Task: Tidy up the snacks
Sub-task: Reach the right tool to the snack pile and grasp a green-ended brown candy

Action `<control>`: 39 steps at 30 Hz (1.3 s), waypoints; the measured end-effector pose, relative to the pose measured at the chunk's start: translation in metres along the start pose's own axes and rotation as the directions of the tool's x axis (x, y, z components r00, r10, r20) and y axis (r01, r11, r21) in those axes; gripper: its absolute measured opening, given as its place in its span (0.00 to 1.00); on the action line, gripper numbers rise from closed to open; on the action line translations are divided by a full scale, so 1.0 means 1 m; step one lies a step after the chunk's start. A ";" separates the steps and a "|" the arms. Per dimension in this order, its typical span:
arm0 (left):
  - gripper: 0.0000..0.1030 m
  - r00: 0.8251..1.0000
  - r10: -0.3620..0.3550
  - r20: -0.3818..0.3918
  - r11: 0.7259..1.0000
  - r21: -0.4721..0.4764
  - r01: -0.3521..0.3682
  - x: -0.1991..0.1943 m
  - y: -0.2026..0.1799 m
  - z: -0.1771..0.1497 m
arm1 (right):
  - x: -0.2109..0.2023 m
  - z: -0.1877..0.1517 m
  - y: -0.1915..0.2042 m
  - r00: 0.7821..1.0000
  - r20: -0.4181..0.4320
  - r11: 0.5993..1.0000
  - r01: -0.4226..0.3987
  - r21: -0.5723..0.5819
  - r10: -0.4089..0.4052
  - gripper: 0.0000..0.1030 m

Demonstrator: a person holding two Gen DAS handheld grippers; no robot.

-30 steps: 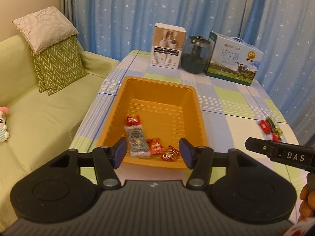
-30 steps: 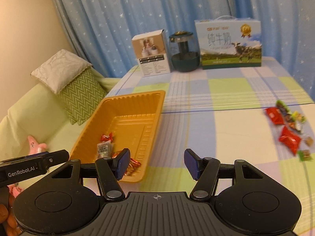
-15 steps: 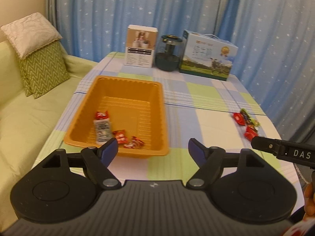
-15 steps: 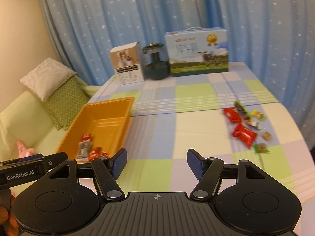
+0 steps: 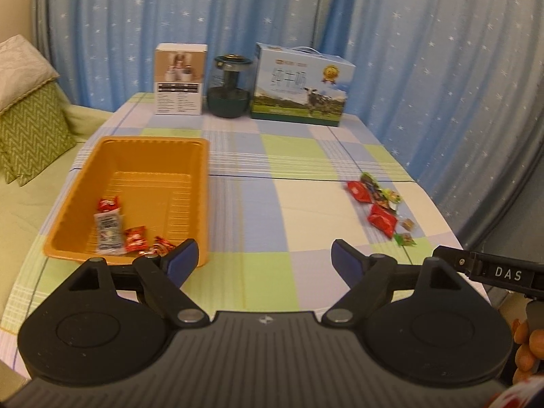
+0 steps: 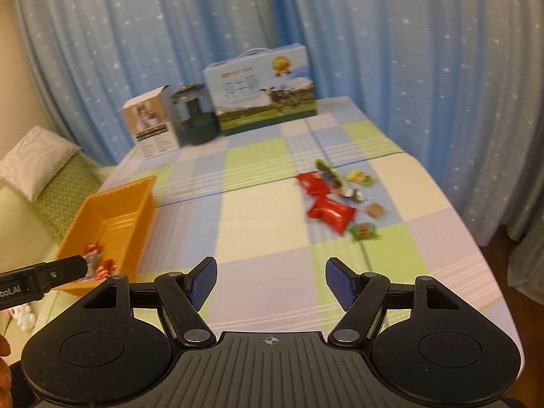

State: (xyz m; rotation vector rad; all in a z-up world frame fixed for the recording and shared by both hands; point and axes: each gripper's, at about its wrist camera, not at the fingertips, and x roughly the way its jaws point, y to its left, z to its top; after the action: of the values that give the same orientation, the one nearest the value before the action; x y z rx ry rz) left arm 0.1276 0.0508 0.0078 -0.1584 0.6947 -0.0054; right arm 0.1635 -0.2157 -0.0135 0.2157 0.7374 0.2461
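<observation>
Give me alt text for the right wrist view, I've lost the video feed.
The right tongs, opening with nothing between them, face a pile of wrapped snacks lying loose on the checked tablecloth. At left an orange tray holds a few snacks, the left tongs' tip just in front of it; boxes and a dark jar stand against the blue curtain.

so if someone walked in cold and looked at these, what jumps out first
Probably the orange tray at the table's left edge, with a few red-wrapped snacks in its near end. Next, the loose pile of snacks lying on the checked tablecloth toward the right side. Both the left gripper and right gripper hang over the near edge, jaws opening with nothing between them.
</observation>
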 end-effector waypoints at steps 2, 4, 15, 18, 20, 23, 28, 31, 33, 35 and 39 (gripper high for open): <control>0.82 1.000 -0.011 -0.005 1.000 0.011 0.011 0.004 -0.008 0.000 | -0.001 0.000 -0.008 1.000 0.002 1.000 0.012 0.015 -0.012 0.69; 0.82 1.000 -0.021 -0.010 1.000 0.021 0.021 0.007 -0.015 0.000 | -0.002 0.000 -0.016 1.000 0.002 0.999 0.023 0.025 -0.023 0.69; 0.85 0.998 -0.061 -0.027 0.997 0.054 0.062 0.021 -0.041 -0.003 | -0.002 -0.001 -0.041 0.999 -0.003 0.996 0.054 0.070 -0.054 0.69; 0.85 0.997 -0.066 -0.030 0.996 0.055 0.068 0.024 -0.043 -0.003 | 0.001 -0.002 -0.044 0.998 -0.007 0.995 0.058 0.078 -0.057 0.69; 0.85 0.997 -0.067 -0.033 0.996 0.055 0.069 0.027 -0.045 -0.003 | 0.003 -0.003 -0.047 0.998 -0.008 0.995 0.061 0.082 -0.061 0.69; 0.86 0.997 -0.068 -0.042 0.996 0.058 0.071 0.032 -0.046 -0.005 | 0.006 -0.004 -0.051 0.998 -0.007 0.993 0.068 0.092 -0.068 0.69; 0.86 0.996 -0.069 -0.056 0.995 0.064 0.072 0.044 -0.048 -0.006 | 0.017 -0.004 -0.059 0.996 0.006 0.993 0.084 0.084 -0.085 0.69; 0.86 0.996 -0.067 -0.063 0.995 0.064 0.071 0.053 -0.049 -0.006 | 0.027 -0.003 -0.064 0.996 0.009 0.993 0.087 0.075 -0.088 0.69; 0.86 0.995 -0.066 -0.069 0.996 0.060 0.070 0.060 -0.049 -0.006 | 0.034 -0.003 -0.067 0.996 0.013 0.994 0.092 0.060 -0.093 0.69; 0.86 0.995 -0.066 -0.076 0.996 0.057 0.070 0.069 -0.050 -0.005 | 0.042 -0.002 -0.069 0.995 0.018 0.994 0.098 0.040 -0.098 0.69; 0.86 0.994 -0.066 -0.090 0.996 0.056 0.071 0.087 -0.052 -0.006 | 0.063 -0.001 -0.076 0.995 0.014 0.995 0.101 0.009 -0.101 0.69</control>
State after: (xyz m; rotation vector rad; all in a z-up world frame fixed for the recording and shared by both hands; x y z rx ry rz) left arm 0.1934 -0.0065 -0.0442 -0.1256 0.7759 -0.0993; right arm 0.2193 -0.2693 -0.0754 0.1872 0.7335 0.1451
